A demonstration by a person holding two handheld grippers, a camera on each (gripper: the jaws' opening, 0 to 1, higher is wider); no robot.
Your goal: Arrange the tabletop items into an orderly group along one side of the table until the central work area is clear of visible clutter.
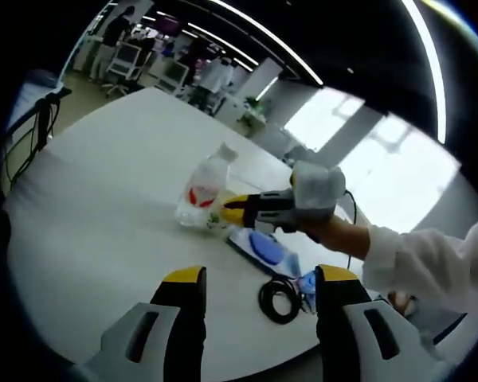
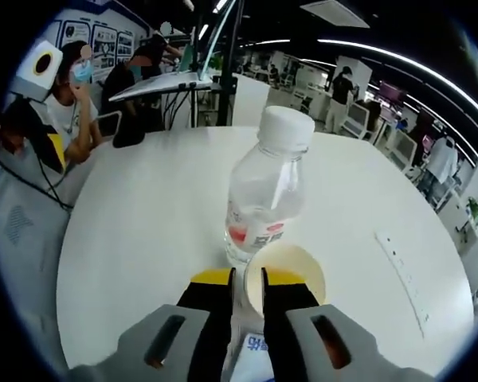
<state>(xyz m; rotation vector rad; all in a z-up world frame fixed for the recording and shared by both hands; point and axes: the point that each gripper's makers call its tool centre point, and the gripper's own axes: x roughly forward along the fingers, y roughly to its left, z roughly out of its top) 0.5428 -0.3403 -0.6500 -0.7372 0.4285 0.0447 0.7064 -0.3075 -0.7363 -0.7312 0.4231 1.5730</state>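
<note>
Your right gripper (image 2: 247, 288) sits at the near rim of a cream paper cup (image 2: 285, 274), its yellow-tipped jaws drawn narrow with the cup's wall caught in the slim gap between them; the cup stands upright on the white round table (image 2: 127, 239), touching the base of a clear plastic water bottle (image 2: 267, 191) just beyond it. The bottle is upright, white cap on, with a red-and-white label whose print is too small to read. Below the jaws lies a white packet (image 2: 251, 344) with blue lettering, cut off and unreadable. A white power strip (image 2: 402, 274) lies flat to the right of the cup, well apart from it. In the left gripper view, your left gripper (image 1: 259, 282) hangs with jaws spread wide and nothing between them, above bare tabletop; ahead of it lie a coiled black cable (image 1: 280, 298) and a blue-and-white pouch (image 1: 263, 247), with the right gripper reaching in from the right at the cup beside the bottle. Broad open tabletop stretches left and beyond the bottle to the curved far edge. People sit past the table's far-left edge in the right gripper view.
</note>
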